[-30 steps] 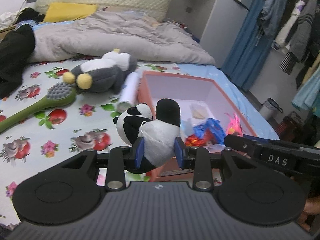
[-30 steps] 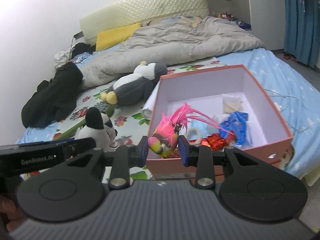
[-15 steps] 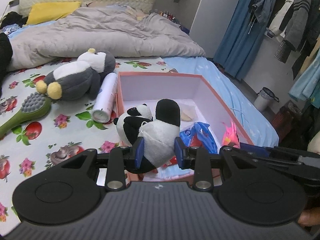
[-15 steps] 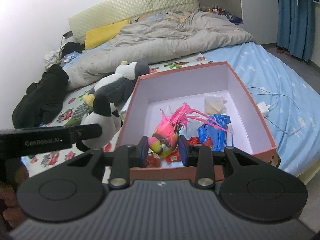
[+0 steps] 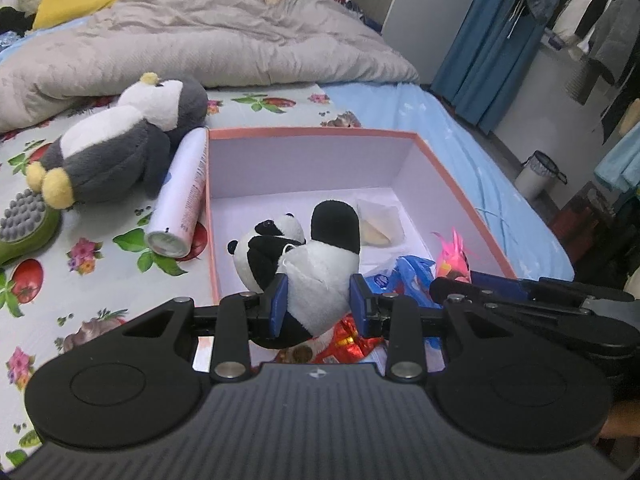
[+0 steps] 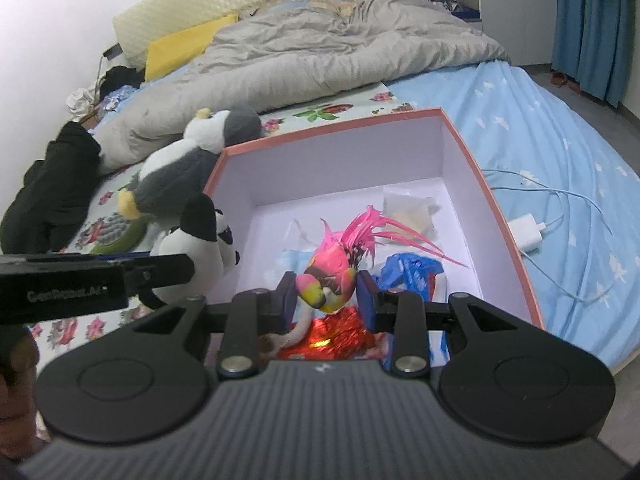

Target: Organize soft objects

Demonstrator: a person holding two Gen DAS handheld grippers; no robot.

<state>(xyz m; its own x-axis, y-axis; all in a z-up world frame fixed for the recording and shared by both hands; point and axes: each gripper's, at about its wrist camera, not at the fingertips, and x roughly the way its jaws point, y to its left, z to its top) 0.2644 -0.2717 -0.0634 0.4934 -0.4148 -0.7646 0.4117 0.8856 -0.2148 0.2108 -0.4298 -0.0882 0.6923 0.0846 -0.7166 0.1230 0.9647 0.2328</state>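
Left gripper (image 5: 318, 306) is clamped partway on the panda plush (image 5: 308, 264), head tipped left, black leg sticking up, over the near-left of the pink box (image 5: 312, 133). Right gripper (image 6: 326, 302) pinches a pink feathered bird toy (image 6: 332, 270), feathers fanning far-right above the box.

The box (image 5: 316, 133) sits on the bed (image 5: 472, 148). A penguin plush (image 5: 116, 148) lies to its left, a spray can (image 5: 182, 196) between them. The quilt (image 5: 216, 36) lies beyond. A charger (image 6: 527, 232) lies right of the box.
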